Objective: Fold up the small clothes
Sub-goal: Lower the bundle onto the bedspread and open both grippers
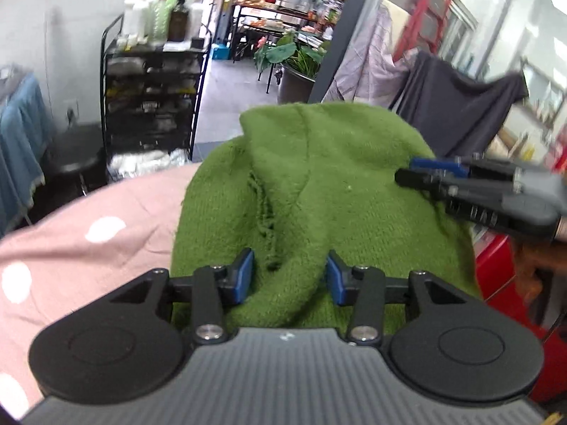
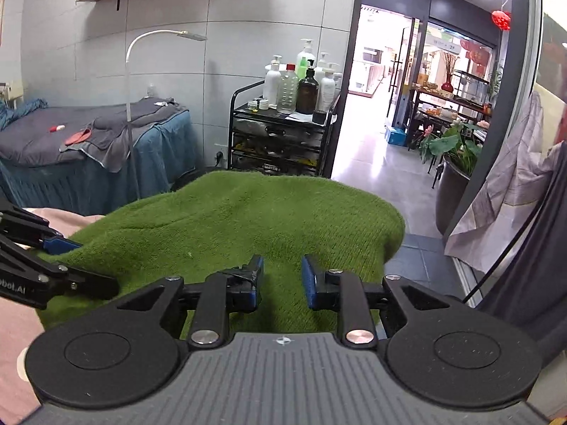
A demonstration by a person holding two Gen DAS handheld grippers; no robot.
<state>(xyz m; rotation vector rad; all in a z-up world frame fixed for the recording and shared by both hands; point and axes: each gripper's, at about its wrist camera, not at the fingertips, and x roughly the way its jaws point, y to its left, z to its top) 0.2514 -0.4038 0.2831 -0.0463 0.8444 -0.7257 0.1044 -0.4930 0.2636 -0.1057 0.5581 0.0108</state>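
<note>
Item: green knit garment (image 1: 319,184), lifted above the pink dotted bed (image 1: 88,248), one bunched edge clamped in the left tool (image 1: 290,276), another in the right tool (image 2: 282,279), presumably for spreading before folding.

A pink white-dotted bed cover (image 1: 88,233) carries the green knit garment (image 1: 319,194).

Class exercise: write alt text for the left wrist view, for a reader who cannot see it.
The left gripper has its jaws closed on a fold of a green knitted garment above a pink, white-dotted cover. The right gripper reaches onto the garment from the right.
</note>
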